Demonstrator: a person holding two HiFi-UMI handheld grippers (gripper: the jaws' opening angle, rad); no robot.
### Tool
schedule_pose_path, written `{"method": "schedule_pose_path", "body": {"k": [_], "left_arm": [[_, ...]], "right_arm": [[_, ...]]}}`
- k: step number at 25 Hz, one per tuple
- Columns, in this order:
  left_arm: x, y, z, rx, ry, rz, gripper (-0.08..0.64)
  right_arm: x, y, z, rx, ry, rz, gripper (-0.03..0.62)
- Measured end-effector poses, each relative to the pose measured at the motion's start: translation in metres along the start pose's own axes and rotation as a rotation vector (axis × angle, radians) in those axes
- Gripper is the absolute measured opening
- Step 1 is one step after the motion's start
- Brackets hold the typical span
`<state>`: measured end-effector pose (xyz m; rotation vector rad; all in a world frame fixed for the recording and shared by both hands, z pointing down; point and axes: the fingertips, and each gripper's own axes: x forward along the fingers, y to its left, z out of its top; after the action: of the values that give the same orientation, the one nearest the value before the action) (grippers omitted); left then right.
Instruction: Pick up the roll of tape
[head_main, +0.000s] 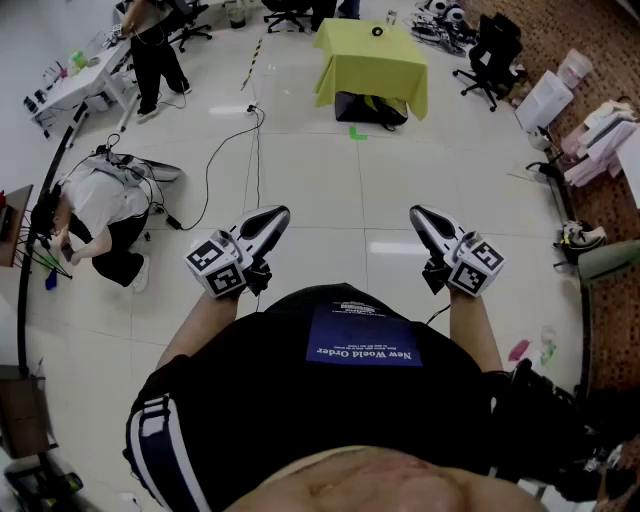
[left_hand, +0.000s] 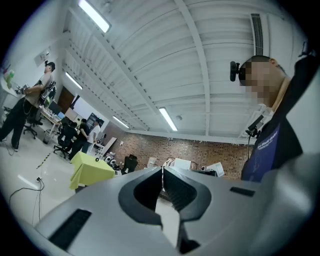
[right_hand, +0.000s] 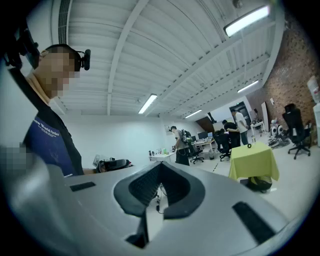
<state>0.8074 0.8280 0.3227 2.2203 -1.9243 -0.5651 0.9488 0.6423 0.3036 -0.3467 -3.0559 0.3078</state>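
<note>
Roll of tape (head_main: 377, 31) lies on yellow table (head_main: 390, 68), far from right gripper (head_main: 418, 213).

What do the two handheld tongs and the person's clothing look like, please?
The left tongs and right tongs match: light grey tapering shells with black ribbed inner pads, each carrying a white cube printed with black square markers. The person wears a black short-sleeved top with a blue panel, plus white stripes at the side.
</note>
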Motion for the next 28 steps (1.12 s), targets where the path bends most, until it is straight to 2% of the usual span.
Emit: {"method": "schedule_pose_path", "body": {"k": [8, 12, 19, 28], "left_arm": [[-0.038, 0.035, 0.023, 0.032, -0.007, -0.004, 0.006], [-0.069, 0.053, 0.039, 0.017, -0.016, 0.027, 0.006], [-0.118, 0.087, 0.048, 0.019, 0.009, 0.037, 0.006], [-0.133, 0.120, 0.051, 0.012, 0.016, 0.037, 0.006]], "right_arm": [[0.056, 0.021, 0.004, -0.009, -0.006, 0.022, -0.014], [0.087, 0.038, 0.001, -0.005, -0.005, 0.031, -0.014], [0.143, 0.066, -0.010, 0.030, -0.007, 0.036, -0.014], [0.186, 0.068, -0.021, 0.040, 0.031, 0.039, -0.014]]}}
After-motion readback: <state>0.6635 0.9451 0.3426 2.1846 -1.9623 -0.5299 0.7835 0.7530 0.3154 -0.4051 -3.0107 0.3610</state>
